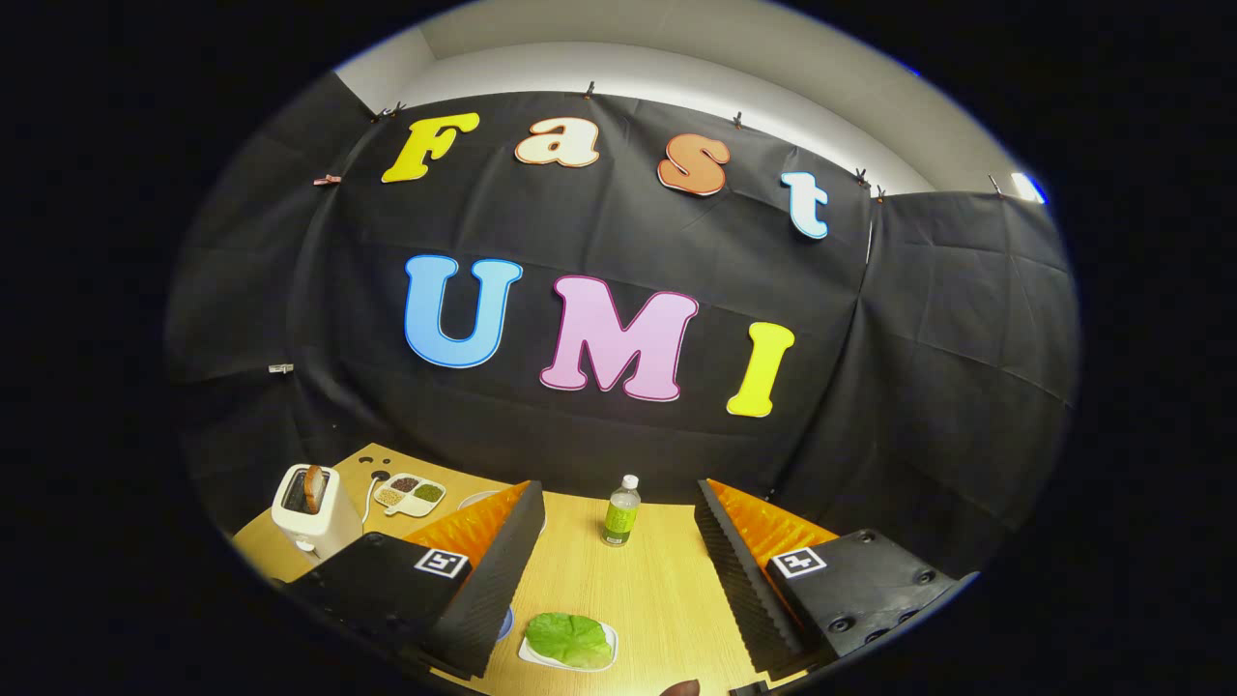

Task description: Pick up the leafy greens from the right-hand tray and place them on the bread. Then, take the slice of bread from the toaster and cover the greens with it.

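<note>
A green leaf of leafy greens (568, 638) lies on a small white tray (603, 659) on the wooden table, low between my two fingers and closer to the left one. My gripper (617, 503) is open, held above the table with nothing between its fingers. A white toaster (314, 517) stands beyond the left finger, with a slice of bread (313, 487) sticking up from its slot. A white plate (478, 499) shows partly behind the left finger's tip; what lies on it is hidden.
A small bottle with a green label (621, 510) stands upright at the back of the table, just ahead of the fingertips. A divided white dish (410, 493) with dark and green fillings sits beside the toaster. Black cloth walls the table at the back and right.
</note>
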